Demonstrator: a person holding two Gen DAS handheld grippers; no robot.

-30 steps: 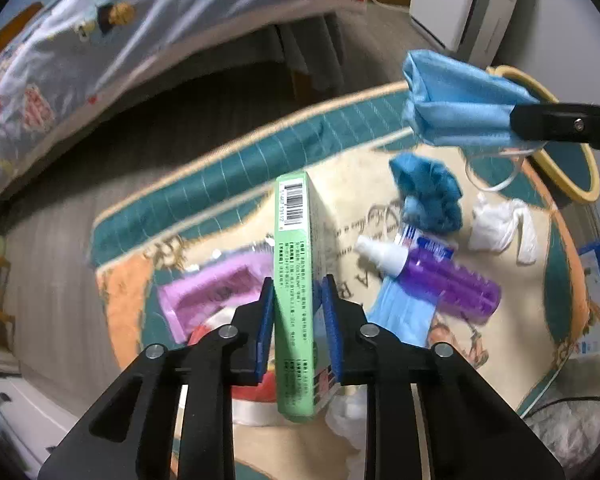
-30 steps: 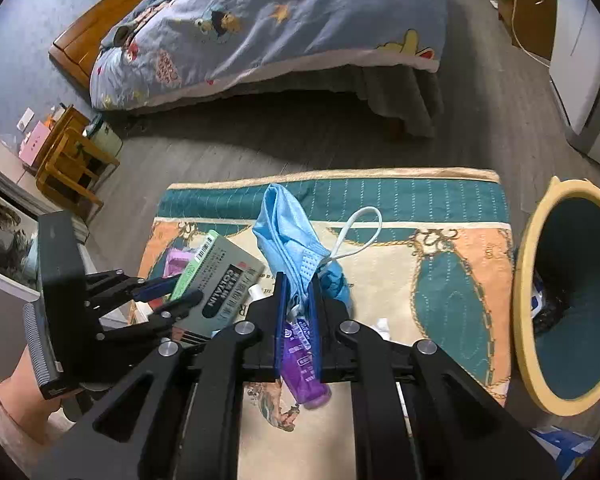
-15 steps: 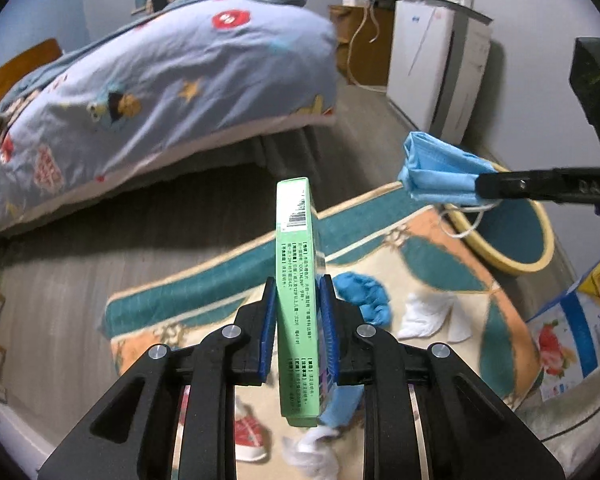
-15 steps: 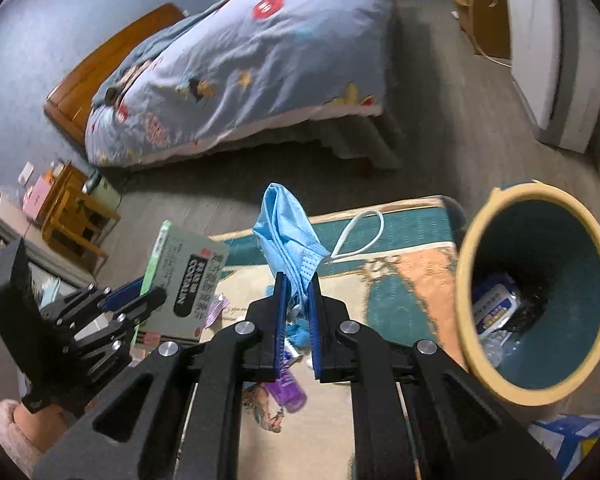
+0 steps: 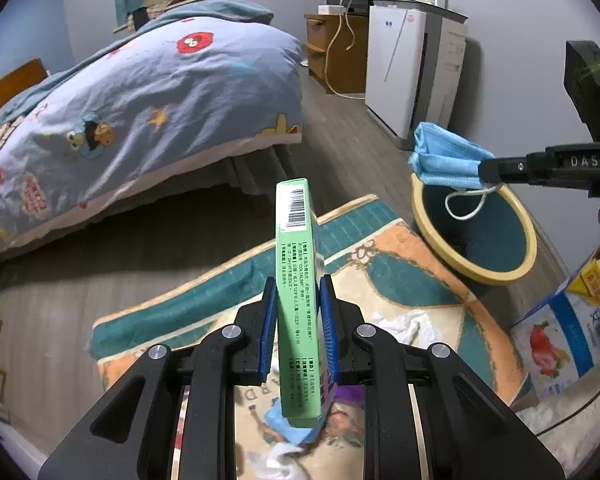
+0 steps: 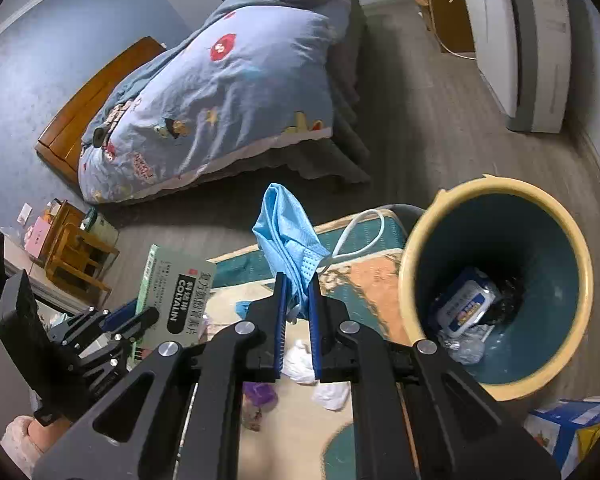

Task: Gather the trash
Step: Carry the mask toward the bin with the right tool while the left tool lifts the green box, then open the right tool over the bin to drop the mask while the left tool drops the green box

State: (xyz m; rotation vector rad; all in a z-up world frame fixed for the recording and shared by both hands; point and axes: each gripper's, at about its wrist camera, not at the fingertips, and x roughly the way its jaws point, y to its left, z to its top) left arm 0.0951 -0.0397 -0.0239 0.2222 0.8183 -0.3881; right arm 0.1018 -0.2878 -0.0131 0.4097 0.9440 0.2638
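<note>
Two claws clenched: left claw (image 5: pixel 298 326) on flat green carton (image 5: pixel 298 300), right claw (image 6: pixel 298 320) on pleated blue mask (image 6: pixel 286 244).

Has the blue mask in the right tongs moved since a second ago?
Yes. In the right wrist view the blue mask was over the rug, far from the bin; now it hangs right beside the bin's rim.

Bedroom, dim light. Grey-blue walls (image 6: pixel 40 60), grey wood-plank floor (image 5: pixel 100 280). Bed (image 5: pixel 140 100) with cartoon-print blue duvet, wooden headboard (image 6: pixel 96 96) at far end. White appliance (image 5: pixel 412 68) against wall, wooden cabinet (image 5: pixel 336 52) beside it, cables trailing. Patterned teal-and-orange rug (image 5: pixel 400 260) on floor. Small wooden stool (image 6: pixel 80 256) by wall.
</note>
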